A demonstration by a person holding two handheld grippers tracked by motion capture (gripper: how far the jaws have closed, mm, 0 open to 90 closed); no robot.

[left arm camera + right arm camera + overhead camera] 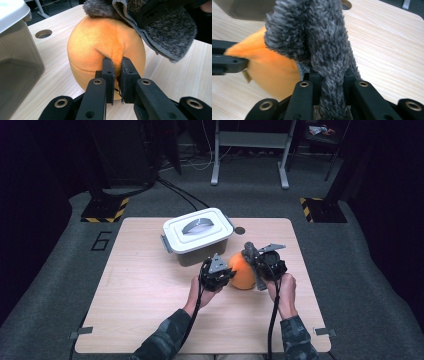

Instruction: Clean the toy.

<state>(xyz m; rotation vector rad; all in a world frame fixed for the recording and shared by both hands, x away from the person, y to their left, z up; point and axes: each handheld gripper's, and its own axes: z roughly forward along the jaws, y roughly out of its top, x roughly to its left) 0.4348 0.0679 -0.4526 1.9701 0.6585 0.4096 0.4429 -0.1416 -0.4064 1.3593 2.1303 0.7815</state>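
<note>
An orange plush toy (242, 272) with a grey furry part (248, 251) stands on the wooden table, just in front of the white box. My left gripper (226, 273) is shut on a pinch of the orange plush toy (105, 47) at its left side; the fold sits between the jaws of my left gripper (117, 62). My right gripper (256, 267) is shut on the grey furry part (324, 50), which runs up between the jaws of my right gripper (332, 76). The orange body (269, 67) lies to the left there.
A white lidded storage box (198, 234) with a grey handle stands at the back middle of the table (140, 295). A round hole (240, 230) in the tabletop lies to its right. Dark floor, stands and cables surround the table.
</note>
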